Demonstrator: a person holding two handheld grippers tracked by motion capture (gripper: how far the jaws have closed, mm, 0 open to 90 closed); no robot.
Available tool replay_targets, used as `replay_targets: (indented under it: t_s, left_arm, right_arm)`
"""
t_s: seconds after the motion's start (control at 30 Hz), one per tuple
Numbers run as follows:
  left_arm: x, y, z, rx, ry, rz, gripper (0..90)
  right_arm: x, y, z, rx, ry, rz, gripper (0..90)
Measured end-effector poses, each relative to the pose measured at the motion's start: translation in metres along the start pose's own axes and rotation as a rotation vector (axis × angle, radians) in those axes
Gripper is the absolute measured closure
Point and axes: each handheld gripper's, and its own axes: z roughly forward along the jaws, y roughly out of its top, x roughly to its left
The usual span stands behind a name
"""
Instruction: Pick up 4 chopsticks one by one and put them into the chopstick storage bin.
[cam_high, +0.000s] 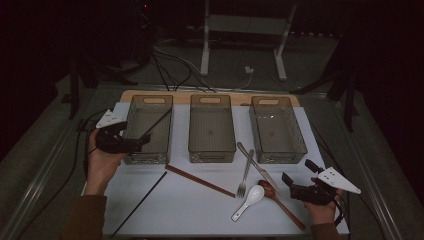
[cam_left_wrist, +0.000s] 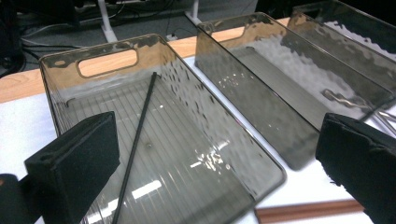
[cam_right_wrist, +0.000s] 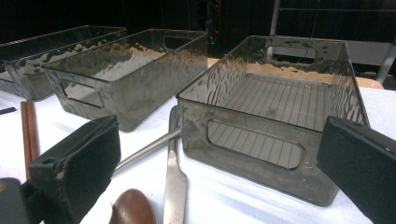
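Fingers (cam_left_wrist: 70, 172) spread, black chopstick (cam_left_wrist: 135, 144) inside bin (cam_left_wrist: 60, 60)

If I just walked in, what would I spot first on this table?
Three smoky see-through bins stand in a row across the far side of the white table. One black chopstick lies in the left bin, right by the open left gripper. In front of the bins lies a jumble of cutlery, with a white spoon near the open right gripper.

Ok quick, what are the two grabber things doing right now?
Left gripper: open, holding nothing, over the left bin, where a black chopstick lies.
Right gripper: open, holding nothing, near the knife.
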Motion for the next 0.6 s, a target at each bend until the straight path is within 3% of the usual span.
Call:
replay_targets:
  t_s: [0.6]
  left_arm:
    - [-0.025,-0.033,-0.017,0.117,0.007,0.046,0.8]
  right_arm:
    - [0.001,0.0,0.001,0.003,0.001,0.003,0.0]
